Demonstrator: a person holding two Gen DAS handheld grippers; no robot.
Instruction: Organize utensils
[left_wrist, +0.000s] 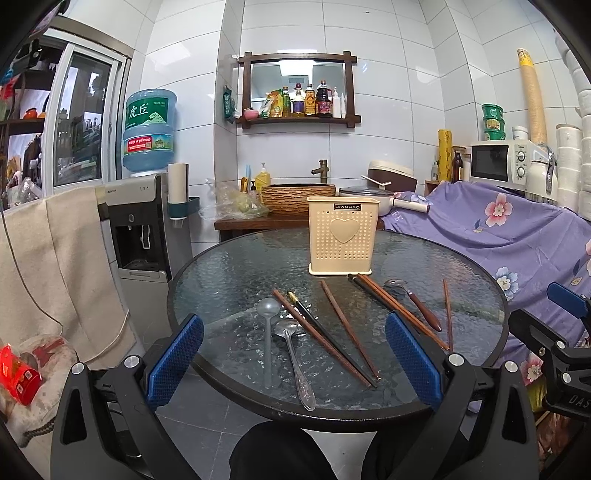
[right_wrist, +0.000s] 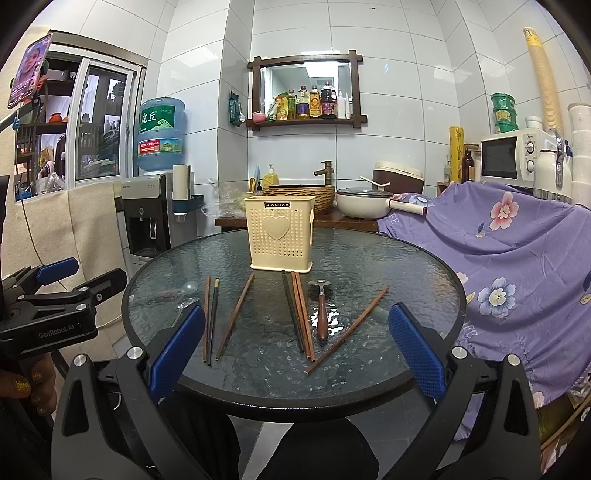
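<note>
Left wrist view first: the left gripper hangs over the near edge of the round textured-glass table with a black rim, its blue-padded fingers spread wide with nothing between them. Running left to right across the glass, there's a clear plastic spoon lying bowl away from us, and just beside it a shiny steel spoon whose handle reaches the table's near rim. Next, a brown wooden chopstick and a black chopstick with a gold tip lie side by side at a slant, then a lone reddish-brown chopstick angled the same way. Behind them all, standing upright toward the far side, is the cream perforated plastic utensil holder with a heart on its front; whether anything is inside it, this angle doesn't say. From its right foot a close-lying bundle of dark and brown chopsticks runs toward us, then a small steel spoon with a dark wooden handle, and out at the right a single thin brown chopstick well apart from the rest.

Over in the right wrist view, the right gripper also sits at the near rim, fingers wide apart and empty.
</note>
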